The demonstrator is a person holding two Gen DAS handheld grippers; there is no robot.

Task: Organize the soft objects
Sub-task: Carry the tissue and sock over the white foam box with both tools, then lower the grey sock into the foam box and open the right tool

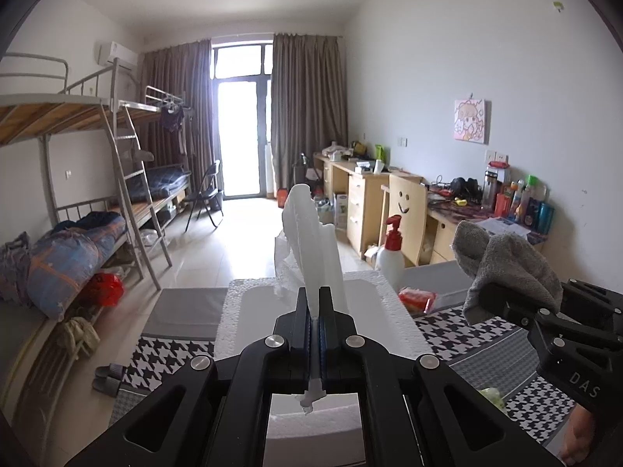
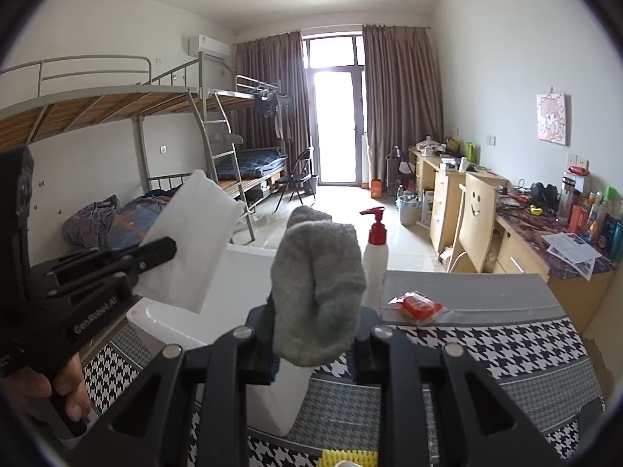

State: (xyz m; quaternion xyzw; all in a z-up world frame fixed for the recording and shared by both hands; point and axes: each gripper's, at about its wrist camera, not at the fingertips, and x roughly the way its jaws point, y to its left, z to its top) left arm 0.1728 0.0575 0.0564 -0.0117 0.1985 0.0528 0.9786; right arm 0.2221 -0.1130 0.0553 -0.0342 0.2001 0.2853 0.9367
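Your left gripper (image 1: pixel 314 311) is clamped on white tissue (image 1: pixel 311 233); your right gripper (image 2: pixel 314 334), at its 3 o'clock, grips the grey sock (image 2: pixel 317 288), foam box (image 1: pixel 249 311) below.

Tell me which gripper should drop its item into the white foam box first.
Left. The left gripper, shut on the white tissue, points straight over the foam box. The right gripper, shut on the gray sock, appears to sit off to the box's side, over the checkered cloth.
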